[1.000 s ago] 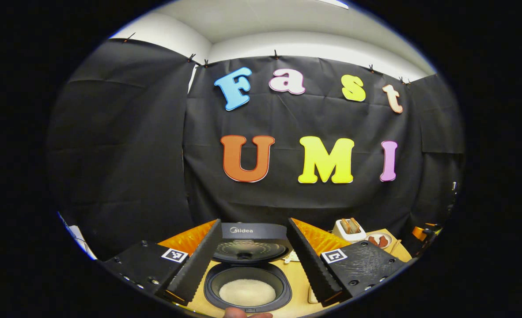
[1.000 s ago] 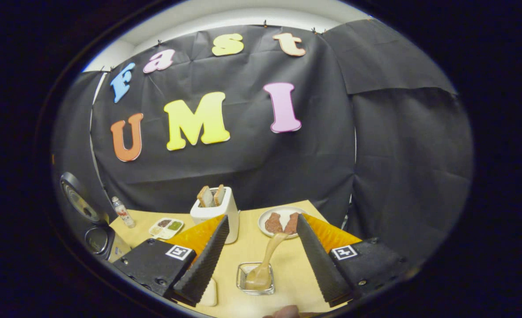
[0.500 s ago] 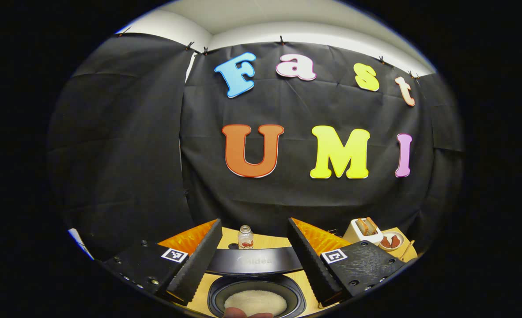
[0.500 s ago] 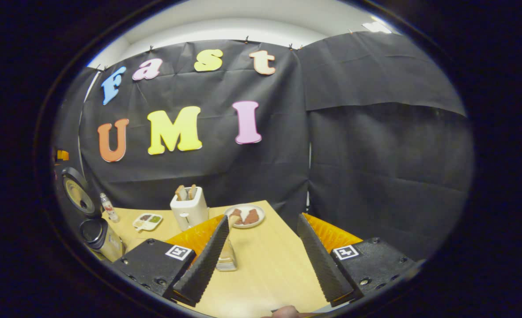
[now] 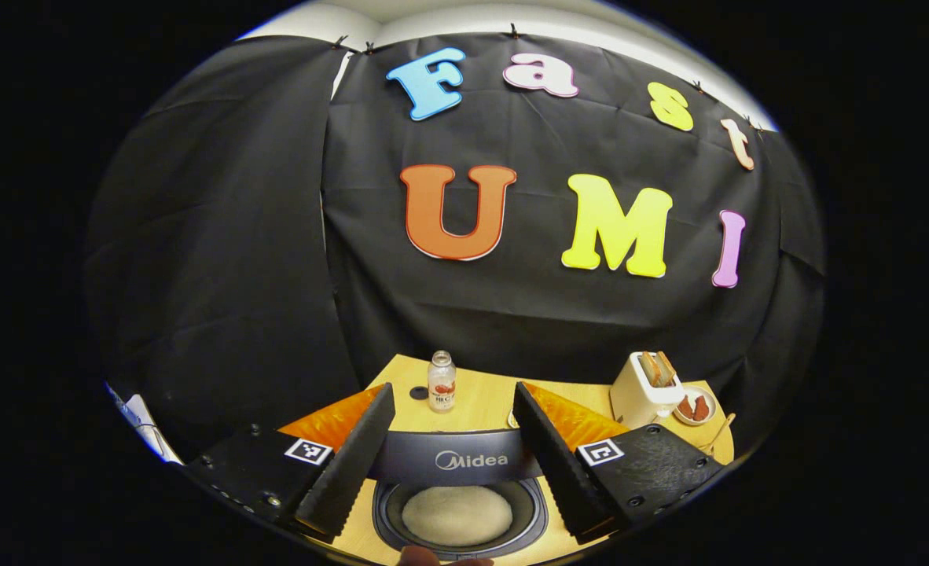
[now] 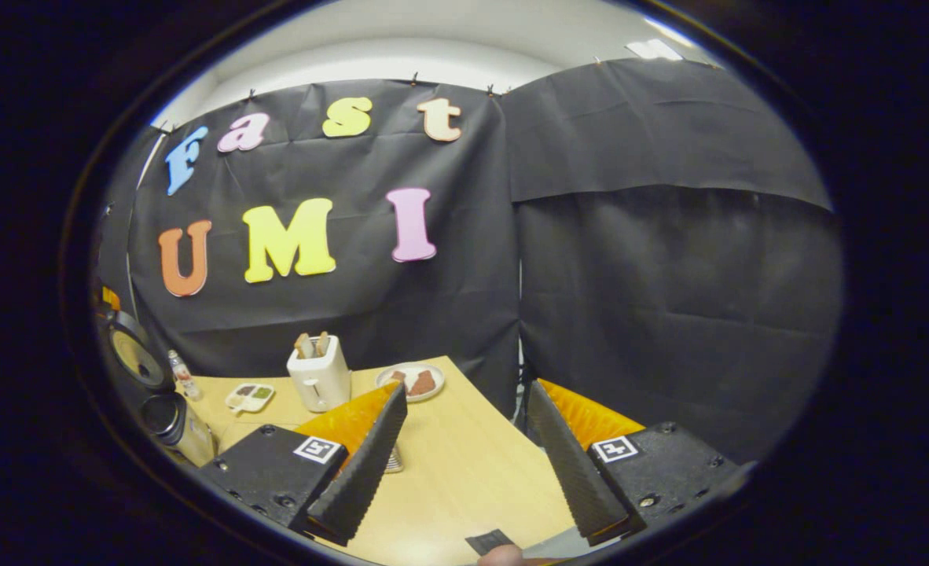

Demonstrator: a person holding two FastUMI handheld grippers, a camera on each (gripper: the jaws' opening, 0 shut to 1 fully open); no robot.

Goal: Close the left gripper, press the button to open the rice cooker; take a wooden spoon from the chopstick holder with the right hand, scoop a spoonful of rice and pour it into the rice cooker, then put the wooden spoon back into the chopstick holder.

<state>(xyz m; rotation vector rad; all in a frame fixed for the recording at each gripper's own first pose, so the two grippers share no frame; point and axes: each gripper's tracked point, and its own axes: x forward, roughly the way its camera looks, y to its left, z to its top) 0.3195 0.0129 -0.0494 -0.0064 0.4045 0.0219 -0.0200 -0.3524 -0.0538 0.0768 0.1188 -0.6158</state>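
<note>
Below, rice cooker (image 5: 460, 503) open, dark pot holding pale rice (image 5: 457, 515), both jaws spread wide, empty

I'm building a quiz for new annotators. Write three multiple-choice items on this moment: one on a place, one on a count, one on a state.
1. Where is the small bottle relative to the rice cooker?
A. Behind it, towards the wall
B. Inside its pot
C. On its lid

2. How many bread slices stand in the toaster?
A. None
B. Two
C. Five

3. How is the rice cooker's lid?
A. Up
B. Shut
C. Lying on the table

Answers:
1 A: in the left gripper view the bottle stands on the table beyond the cooker.
2 B: two slices poke up from the toaster.
3 A: the pot of rice lies exposed, the lid raised behind it.
</note>
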